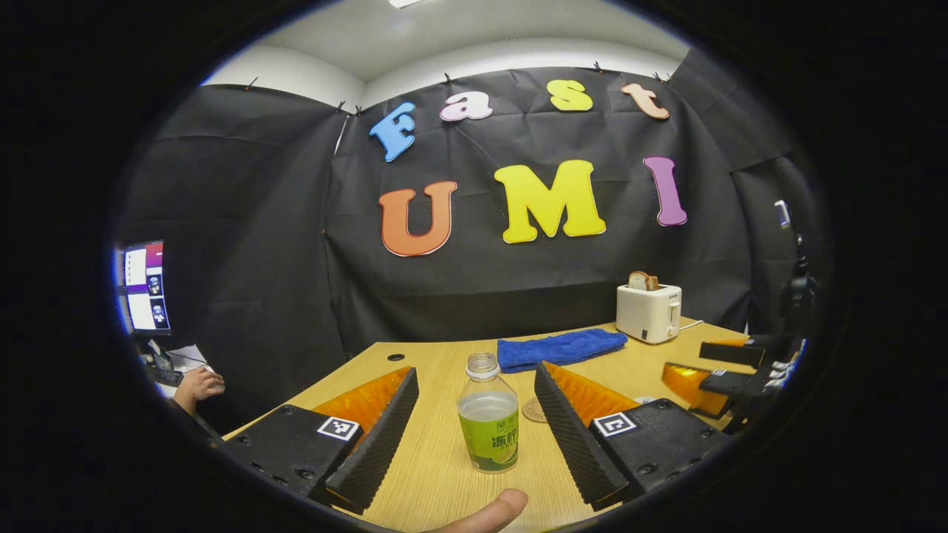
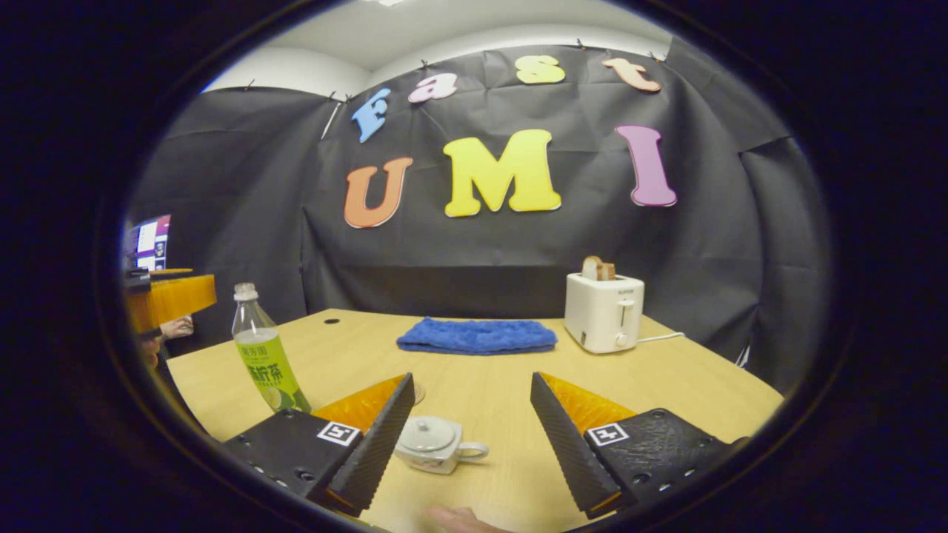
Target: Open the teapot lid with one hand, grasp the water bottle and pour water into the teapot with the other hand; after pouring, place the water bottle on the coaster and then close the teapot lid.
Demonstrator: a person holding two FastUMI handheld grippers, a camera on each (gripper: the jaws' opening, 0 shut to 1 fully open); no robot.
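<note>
— Clear plastic, that bottle (image 1: 488, 423): cap off, upright on the bench (image 1: 437, 474), clear liquid up to about the shoulder, green label round the lower half.

— Where does it stand to the left gripper (image 1: 474, 426)?

— Between its fingers, which are spread wide and touch nothing. A round coaster (image 1: 534, 410) lies just behind the bottle, to its right.

— And the teapot (image 2: 435, 443)?

— In the right gripper view, a small white pot with its lid (image 2: 426, 432) on, so what it holds is hidden. It sits on the bench between the fingers of the right gripper (image 2: 468, 429), nearer the left-hand one; they are wide apart too, holding nothing.

— Anything else that holds something?

— A white toaster (image 2: 603, 311) at the far side, with a slice of bread (image 2: 598, 268) standing in its slot. A blue towel (image 2: 476, 335) lies folded beside it.
</note>
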